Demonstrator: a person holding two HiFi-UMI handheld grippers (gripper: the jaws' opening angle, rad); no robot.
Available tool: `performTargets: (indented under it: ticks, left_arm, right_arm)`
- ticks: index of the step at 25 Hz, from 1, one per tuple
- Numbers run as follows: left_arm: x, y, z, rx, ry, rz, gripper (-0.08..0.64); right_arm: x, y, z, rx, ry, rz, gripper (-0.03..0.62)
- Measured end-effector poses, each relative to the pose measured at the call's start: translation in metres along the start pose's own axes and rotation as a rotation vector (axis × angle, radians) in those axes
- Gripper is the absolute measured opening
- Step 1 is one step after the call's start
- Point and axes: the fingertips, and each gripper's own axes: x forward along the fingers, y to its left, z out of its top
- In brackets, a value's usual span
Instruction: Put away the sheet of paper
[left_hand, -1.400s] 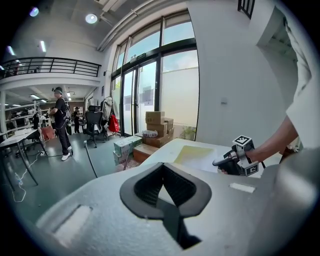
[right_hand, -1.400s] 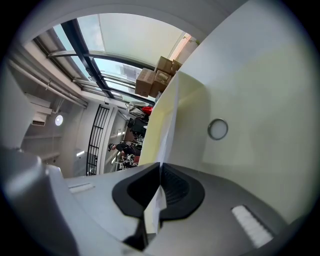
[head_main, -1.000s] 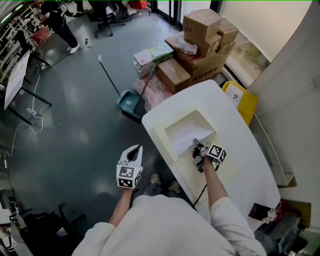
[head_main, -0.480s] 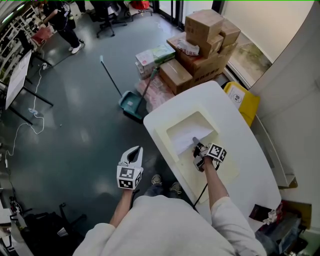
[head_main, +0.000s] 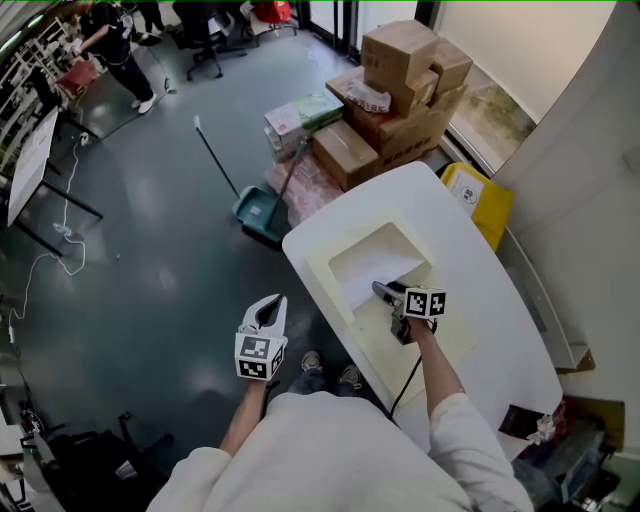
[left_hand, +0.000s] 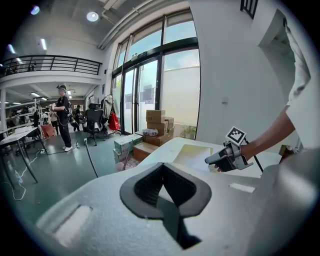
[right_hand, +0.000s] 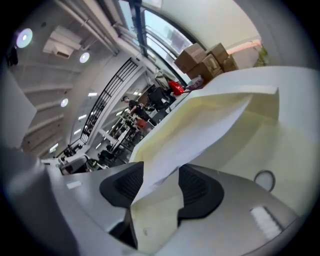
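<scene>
- The sheet of paper (head_main: 372, 268) lies in the sunken well of a cream tray (head_main: 318, 268); its near corner is lifted out of the well and runs back between the jaws of the right gripper (head_main: 382, 291)
- In the right gripper view the jaws stand apart and are opening; the paper's corner leans against one dark pad while a clear gap shows at the other, so the pads do not pinch it
- The right gripper hovers over the near rim of the well, pointing into it, its marker cube on top
- The tray sits on a white table (head_main: 490, 310) with rounded corners and covers much of the near half of the top
- The left gripper (head_main: 268, 308) is held off the table's edge, over the dark floor, well apart from the paper; in the left gripper view its pads meet with nothing between them
- Beyond the table's far end is a stack of cardboard boxes (head_main: 400, 60), with a yellow bin (head_main: 480, 203) beside the table
- A dustpan (head_main: 256, 212) rests on the floor near the boxes
- A person (head_main: 112, 40) stands far off across the room
</scene>
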Motion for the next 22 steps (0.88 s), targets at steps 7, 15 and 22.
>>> performTargets:
  ticks: [7, 15, 22]
  left_arm:
    - [0.0, -0.002, 0.001, -0.002, -0.004, -0.008, 0.006]
    - [0.002, -0.004, 0.001, -0.002, -0.002, -0.02, 0.006]
    - [0.008, -0.008, 0.006, 0.004, -0.01, -0.047, 0.006]
  right_arm:
    - [0.0, 0.002, -0.009, -0.274, 0.126, -0.087, 0.236]
    - [0.002, 0.007, -0.025, -0.543, 0.273, -0.118, 0.291]
    - [-0.009, -0.005, -0.036, -0.556, 0.309, -0.183, 0.282]
